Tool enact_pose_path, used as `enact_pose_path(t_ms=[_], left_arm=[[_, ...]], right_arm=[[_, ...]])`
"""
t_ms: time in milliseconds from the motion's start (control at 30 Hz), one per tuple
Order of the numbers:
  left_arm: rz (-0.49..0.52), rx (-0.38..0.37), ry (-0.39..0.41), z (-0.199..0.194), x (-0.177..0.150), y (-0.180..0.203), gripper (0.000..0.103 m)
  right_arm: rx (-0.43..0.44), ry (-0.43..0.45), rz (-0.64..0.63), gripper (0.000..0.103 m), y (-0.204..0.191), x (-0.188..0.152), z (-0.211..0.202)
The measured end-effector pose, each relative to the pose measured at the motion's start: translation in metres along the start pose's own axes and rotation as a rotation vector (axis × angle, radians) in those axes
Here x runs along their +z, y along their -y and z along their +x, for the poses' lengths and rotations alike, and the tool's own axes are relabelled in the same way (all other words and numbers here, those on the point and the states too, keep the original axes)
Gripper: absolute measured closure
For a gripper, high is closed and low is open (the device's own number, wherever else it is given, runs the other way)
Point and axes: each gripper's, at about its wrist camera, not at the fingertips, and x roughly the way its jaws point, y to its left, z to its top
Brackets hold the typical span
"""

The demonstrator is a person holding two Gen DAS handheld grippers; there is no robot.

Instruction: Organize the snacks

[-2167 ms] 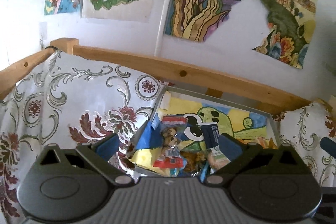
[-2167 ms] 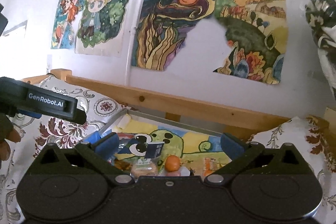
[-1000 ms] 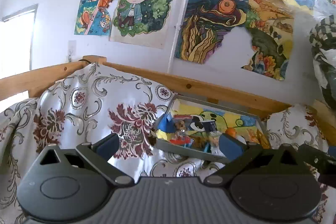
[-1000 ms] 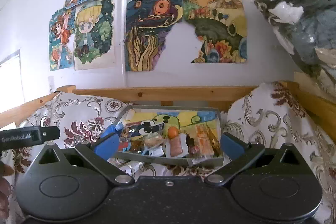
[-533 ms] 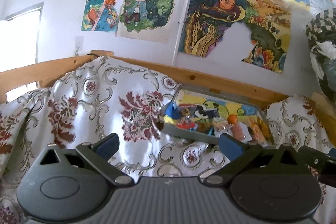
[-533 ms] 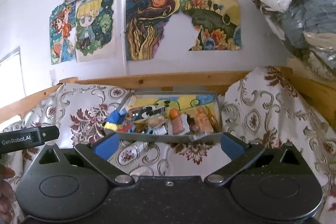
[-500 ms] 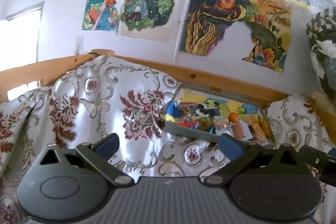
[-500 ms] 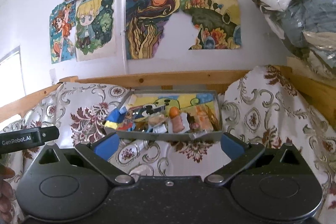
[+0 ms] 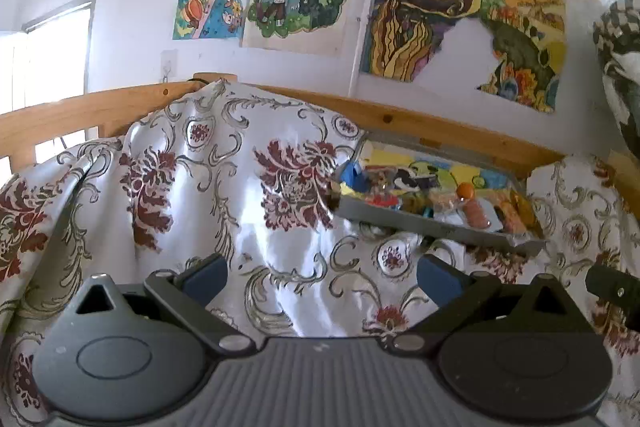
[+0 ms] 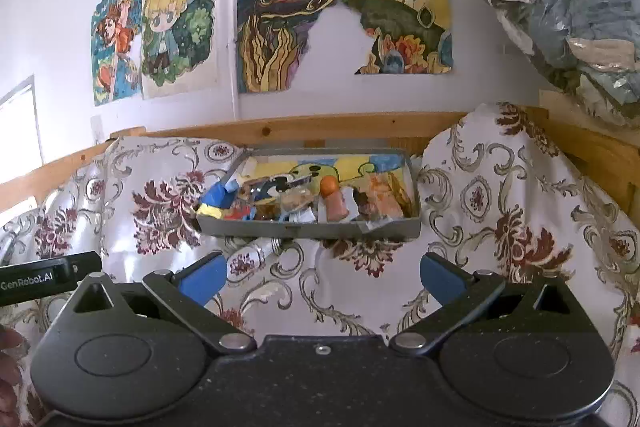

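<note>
Now well back from the tray point(image 10: 308, 229), both tools spread wide and holding nothing: left tool point(image 9: 322, 277) low centre of its own frame, right tool point(image 10: 323, 277) likewise, only patterned cloth point(image 10: 500, 211) between the blue pads.

Snacks point(image 10: 296, 205) piled inside the grey tray, centre of the right view, right of centre in the left view point(image 9: 436, 225). Among them a round orange piece point(image 10: 329, 183) on top of a pinkish sausage-like stick point(image 10: 335, 207), and a blue packet point(image 10: 216, 195) hanging over the tray's left corner.

Possible trouble, judged from this alone:
- Tray resting on soft, rumpled cloth, seemingly tilted; likely to rock or tip under a push on 1 edge.
- Blue packet at the corner liable to slide out onto the cloth if nudged.
- Round orange piece prone to rolling off when anything beside it gets pulled.
- Packets overlapping and probably slippery; a wide grab could catch 2 at once or pinch the tray wall.

Seen in the right view only: the tray almost head-on with the whole near wall, a plastic-wrapped bundle point(image 10: 560, 7) at upper right, the left tool's black body at the left edge, part of a hand point(image 10: 10, 367) at lower left.

Seen in the left view only: a bright window point(image 9: 48, 59) at upper left, the wooden rail point(image 9: 88, 111) running leftward, the tray slanted and edge-on, a black tool body at the right edge.
</note>
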Motion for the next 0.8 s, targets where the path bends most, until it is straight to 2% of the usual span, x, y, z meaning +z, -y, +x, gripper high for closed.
enact_pose_path(t_ms=[333, 800], left_arm=[[0.035, 0.010, -0.017, -0.003, -0.021, -0.001, 0.000], [0.077, 0.004, -0.021, -0.003, -0.033, 0.003, 0.000]], right_arm=[[-0.002, -0.027, -0.003, 0.001, -0.002, -0.020, 0.005], [-0.003, -0.062, 0.003, 0.001, 0.000, -0.042, 0.012]])
